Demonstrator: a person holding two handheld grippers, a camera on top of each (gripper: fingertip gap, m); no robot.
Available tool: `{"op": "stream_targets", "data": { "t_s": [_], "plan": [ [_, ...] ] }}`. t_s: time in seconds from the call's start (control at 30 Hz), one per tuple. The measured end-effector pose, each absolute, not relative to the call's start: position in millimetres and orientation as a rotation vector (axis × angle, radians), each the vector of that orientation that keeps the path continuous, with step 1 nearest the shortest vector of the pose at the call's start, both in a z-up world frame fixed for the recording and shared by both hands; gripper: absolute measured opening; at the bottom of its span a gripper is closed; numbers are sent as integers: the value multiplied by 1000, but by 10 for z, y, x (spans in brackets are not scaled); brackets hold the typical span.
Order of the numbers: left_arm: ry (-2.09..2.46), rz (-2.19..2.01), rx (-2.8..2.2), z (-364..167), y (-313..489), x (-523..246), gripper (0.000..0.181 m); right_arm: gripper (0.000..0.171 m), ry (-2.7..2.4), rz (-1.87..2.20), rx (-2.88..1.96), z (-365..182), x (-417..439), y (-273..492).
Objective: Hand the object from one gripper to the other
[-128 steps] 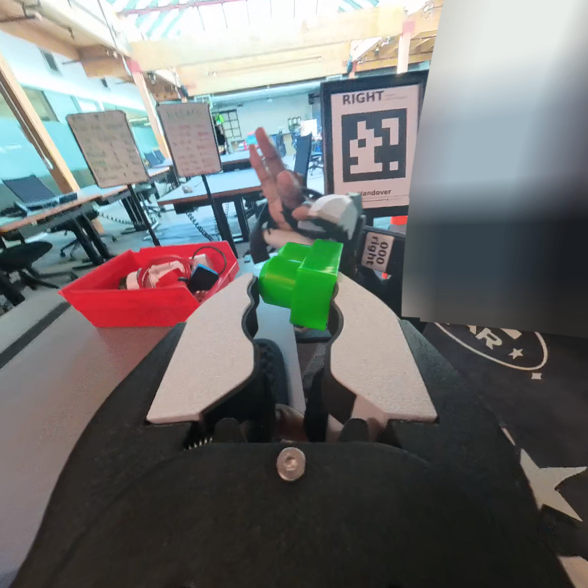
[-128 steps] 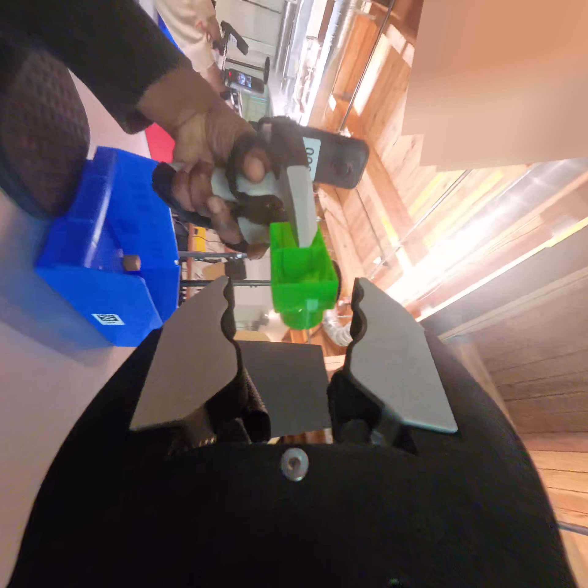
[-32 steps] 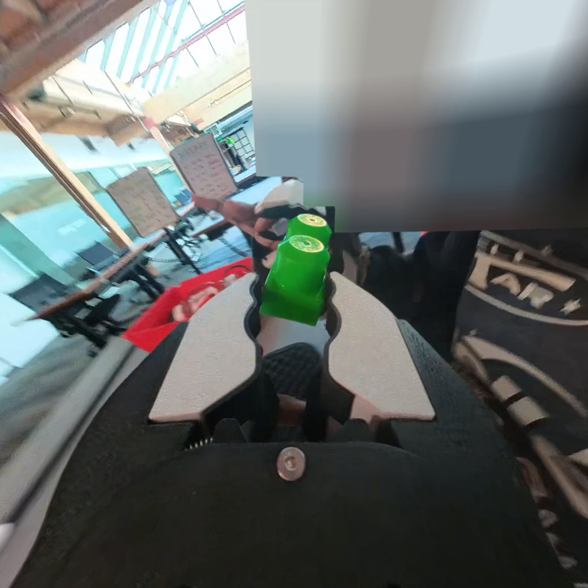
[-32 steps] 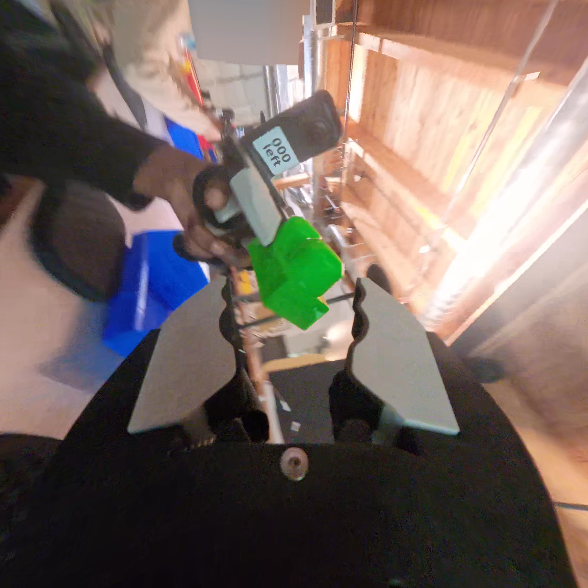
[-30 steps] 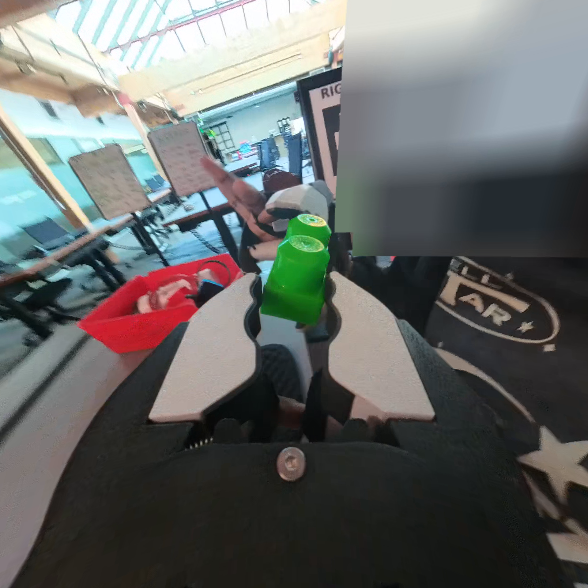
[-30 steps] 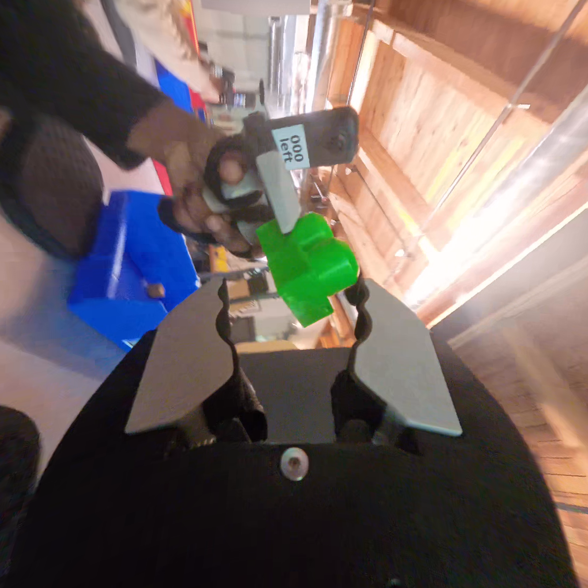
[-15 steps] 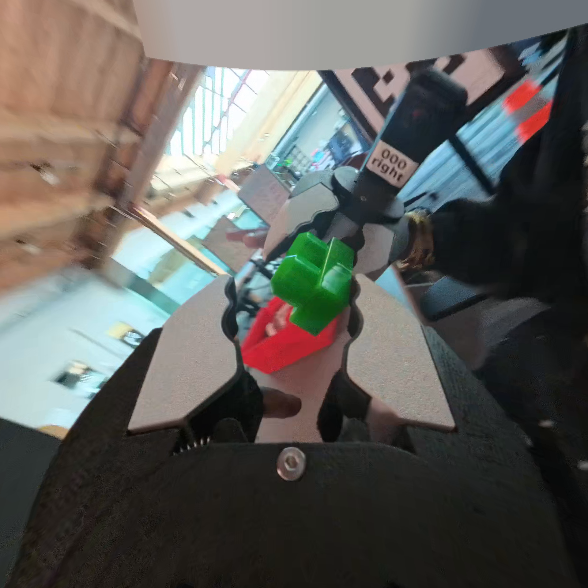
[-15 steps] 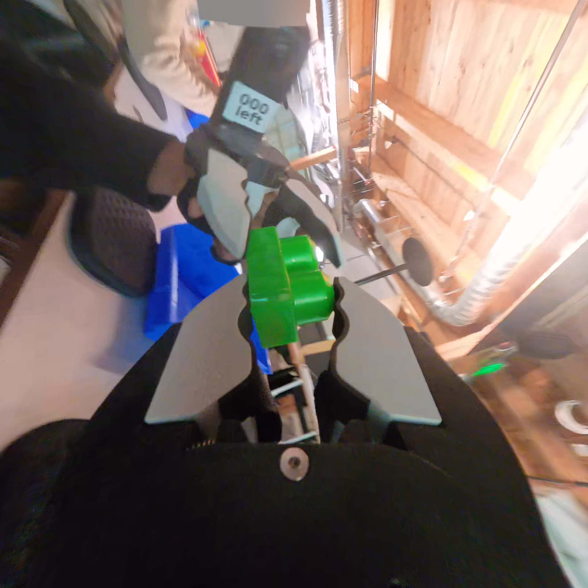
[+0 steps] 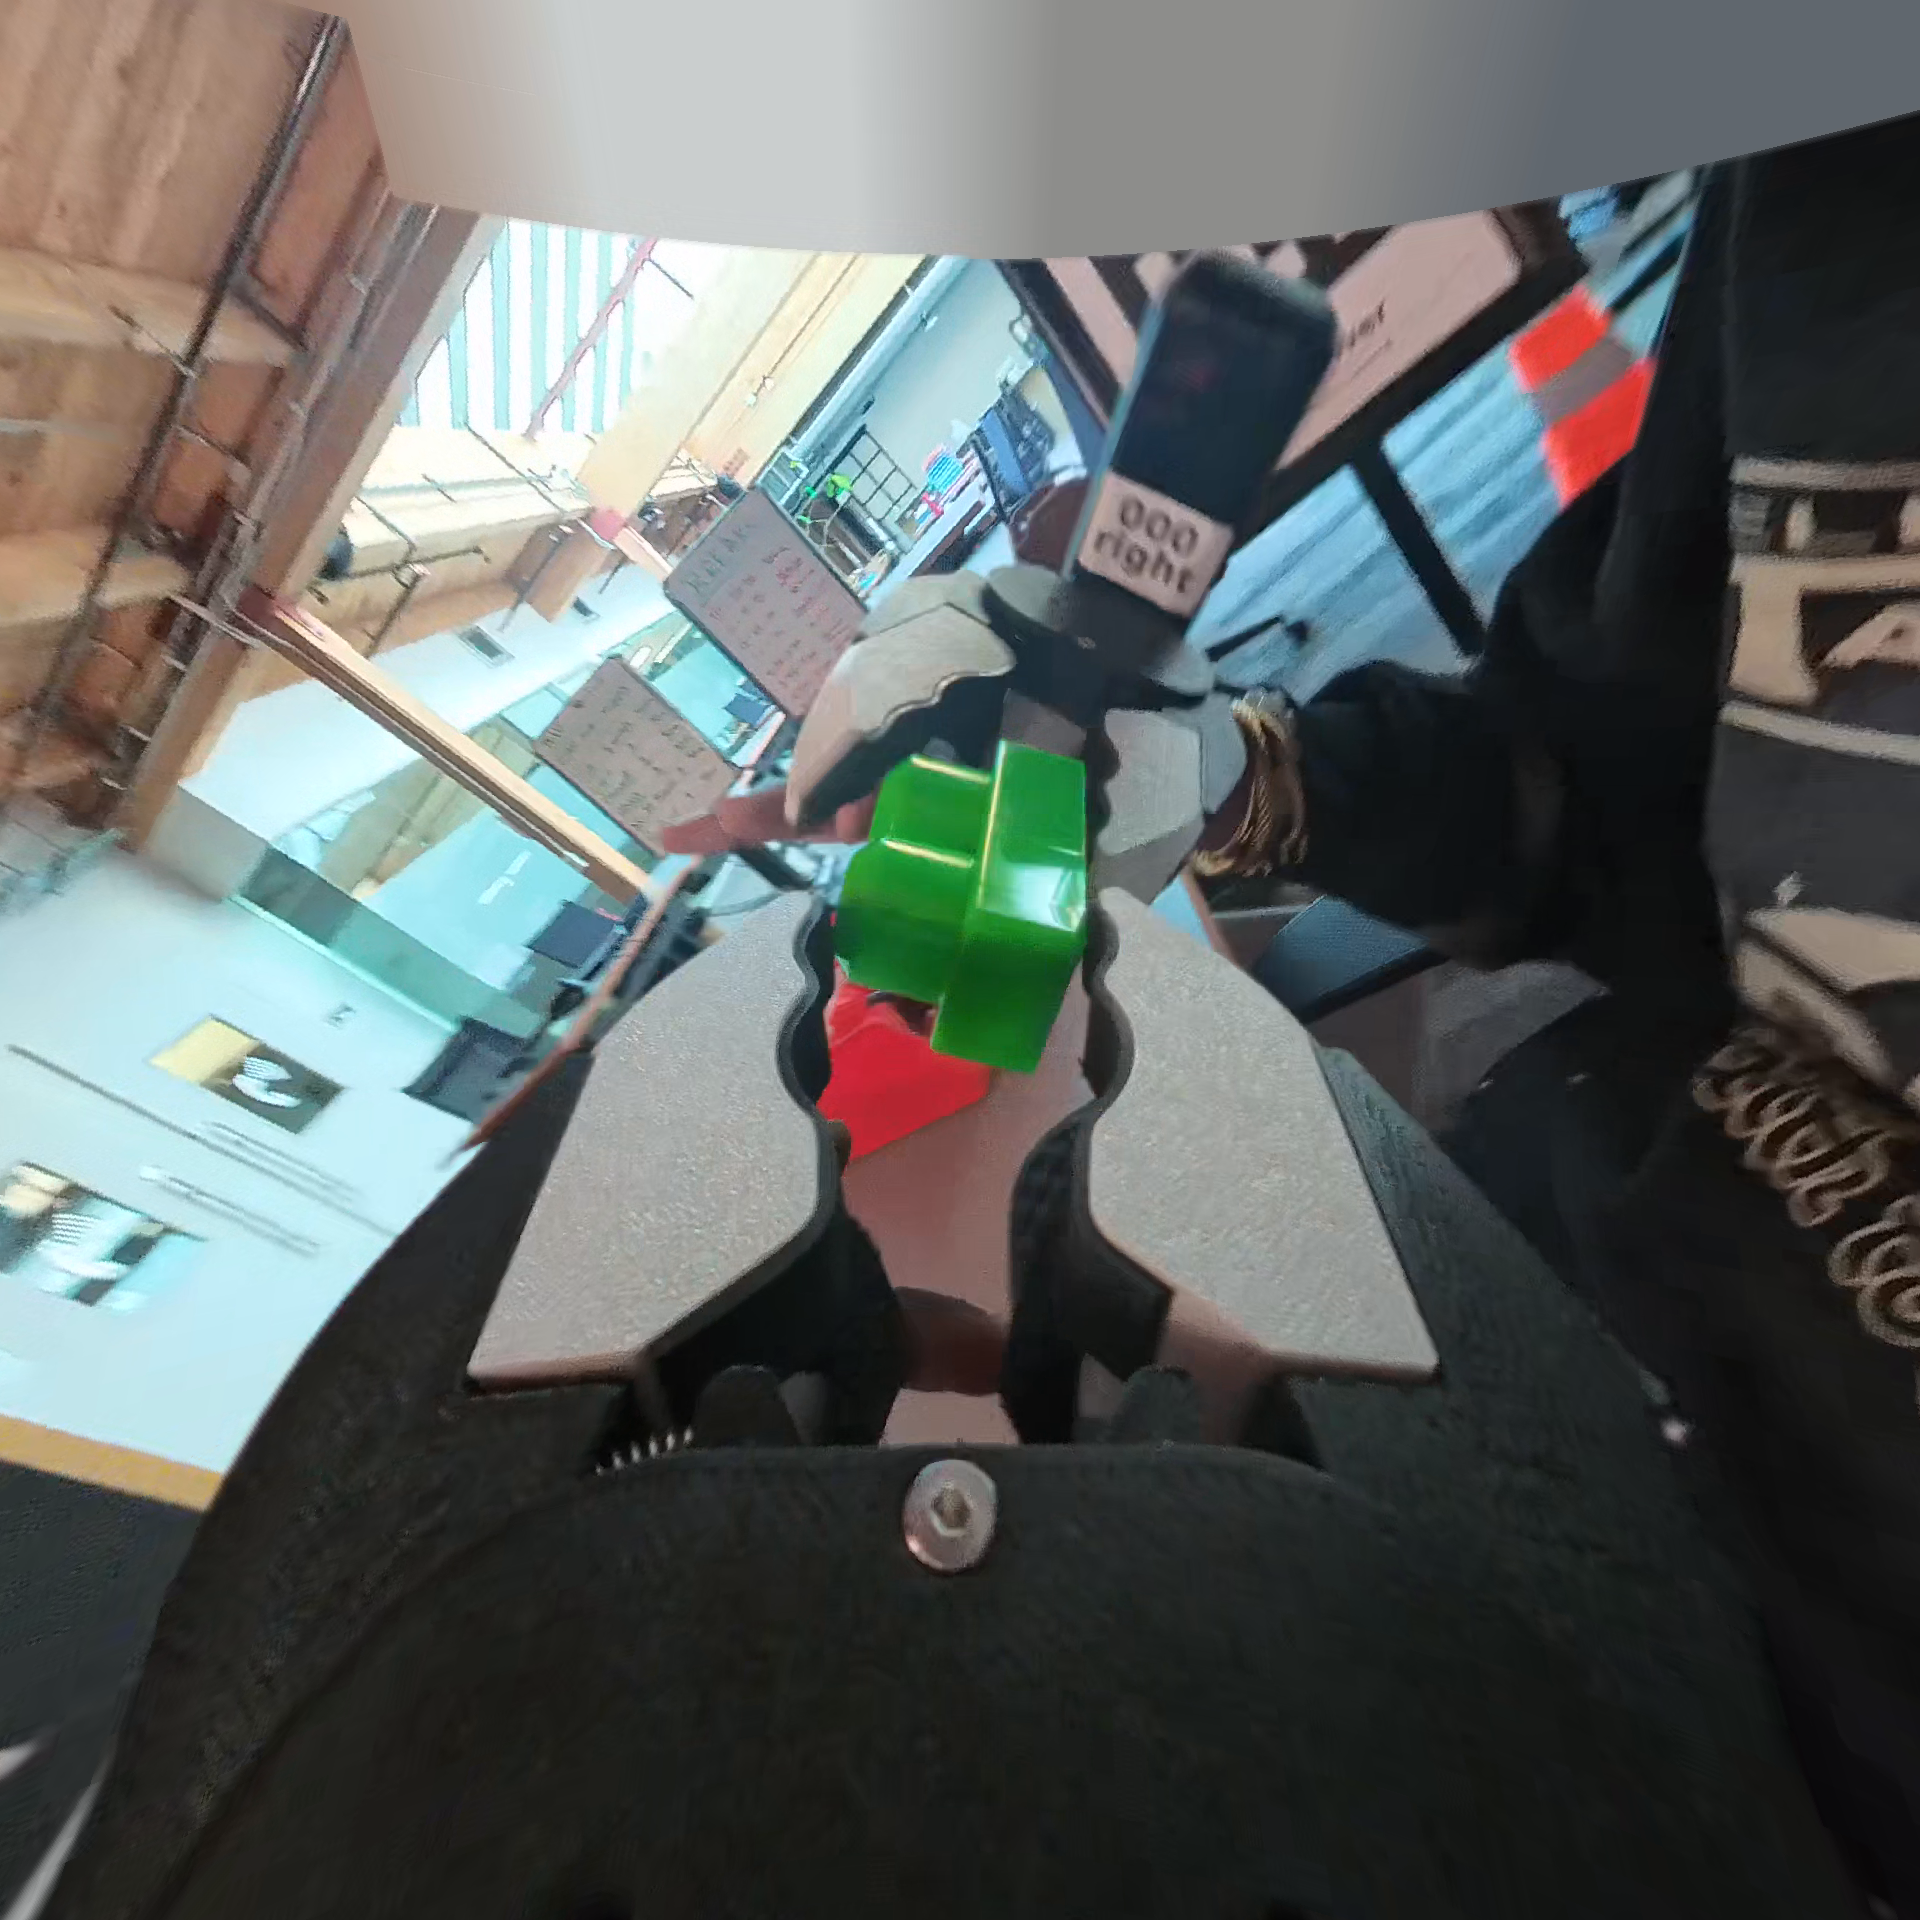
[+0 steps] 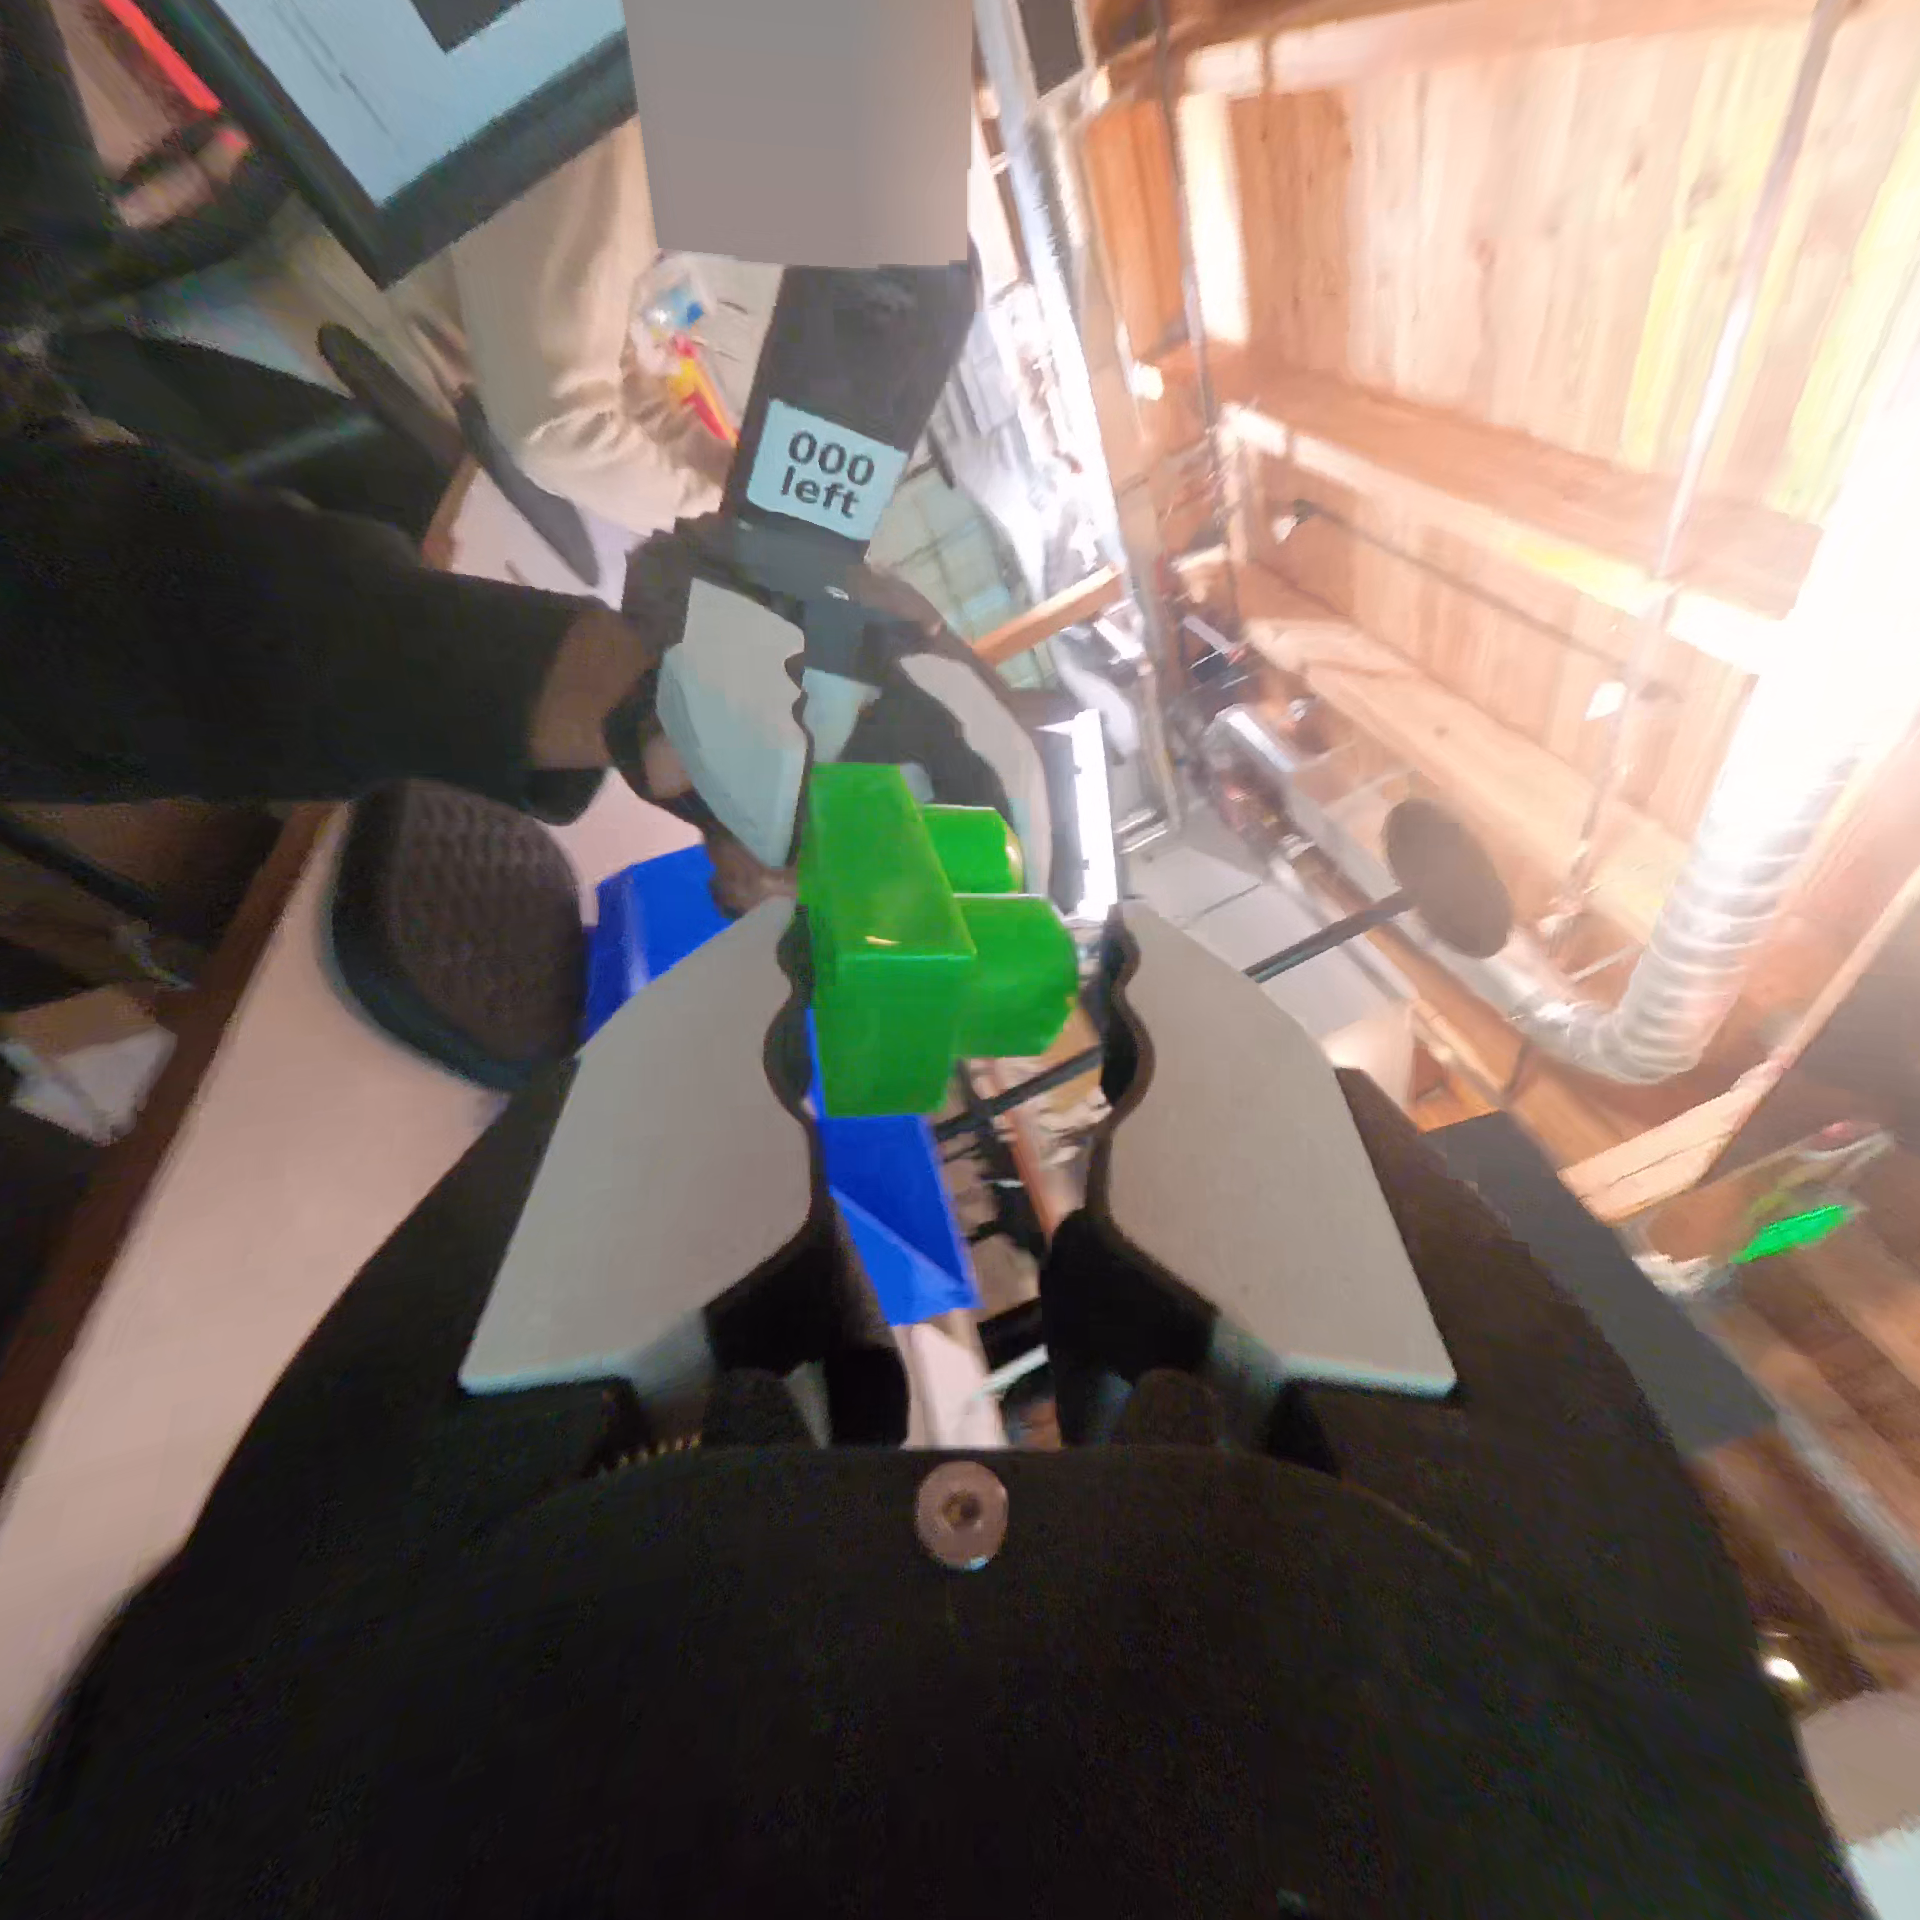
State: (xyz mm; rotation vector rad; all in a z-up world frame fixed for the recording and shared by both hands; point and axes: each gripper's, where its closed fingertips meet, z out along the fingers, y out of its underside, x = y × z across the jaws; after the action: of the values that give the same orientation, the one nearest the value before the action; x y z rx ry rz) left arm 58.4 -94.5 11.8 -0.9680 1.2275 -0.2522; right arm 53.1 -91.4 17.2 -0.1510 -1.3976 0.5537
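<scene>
Mid-air, right at the swap: the block point(image 10: 894, 956) hangs over the table point(image 10: 260, 1143), touching nothing below it, with both tools on it from opposite ends. The right gripper point(image 10: 951, 925) has its jaws drawn in on the block, one pad flat against the slab side and the other at the studs, so I read it as pinching, though a sliver of gap may show on the stud side. The left gripper point(image 9: 951, 914) comes in from across, jaws narrowed round the same block. One pad touches its flat face; on the other side I cannot tell whether it presses or merely brackets.

Why nose to nose like this? By my read, each takes a different pair of faces, so neither blocks the other's pads and one can let go without the block dropping. Each camera looks straight at the other tool, and a dark sleeve point(image 10: 208, 644) reaches in from the left.

Below, the table is pale and plain. A red bin point(image 9: 894, 1081) sits beyond the left jaws, a blue bin point(image 10: 894, 1195) under the right ones, and a dark mesh chair point(image 10: 457, 935) stands at the table's far-left edge. Around it is a big workshop: timber walls point(image 10: 1455, 312), a silver duct point(image 10: 1621, 997), whiteboards point(image 9: 634, 748) far off on the left, and daylight pouring in overhead. Everything is tilted and a touch blurred
</scene>
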Motion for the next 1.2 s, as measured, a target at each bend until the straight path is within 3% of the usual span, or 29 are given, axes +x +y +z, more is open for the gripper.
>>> {"op": "stream_targets", "data": {
  "t_s": [0.07, 0.17, 0.3, 0.4, 0.47, 0.57, 0.67, 0.8, 1.03, 1.2],
  "plan": [
    [1181, -387, -1051, 152, -957, 551, 45, 66, -1356, 386, -50, 177, 550, -894],
    [1098, -599, -1161, 197, -957, 500, 45, 70, -1327, 123, 68, 143, 539, -883],
    [1067, -748, -1266, 135, -932, 484, 45, 60, -1298, -66, 153, 114, 488, -919],
    [1057, -775, -1327, 73, -891, 493, 45, 40, -1301, -109, 181, 82, 465, -950],
    [1043, -780, -1323, 83, -876, 485, 45, 39, -1312, -116, 161, 80, 451, -928],
    [1043, -687, -1235, 128, -837, 464, 43, 38, -1344, -18, 83, 88, 448, -905],
    [1099, -389, -1042, 175, -840, 446, 60, 38, -1396, 204, -81, 118, 458, -831],
    [1192, -53, -960, 111, -800, 463, 63, 38, -1458, 502, -267, 113, 464, -777],
    [1239, -58, -928, 70, -840, 535, 38, 39, -1514, 695, -335, 77, 476, -845],
    [1195, -230, -1009, 130, -886, 520, 36, 41, -1448, 721, -281, 160, 495, -902]
  ]
}}
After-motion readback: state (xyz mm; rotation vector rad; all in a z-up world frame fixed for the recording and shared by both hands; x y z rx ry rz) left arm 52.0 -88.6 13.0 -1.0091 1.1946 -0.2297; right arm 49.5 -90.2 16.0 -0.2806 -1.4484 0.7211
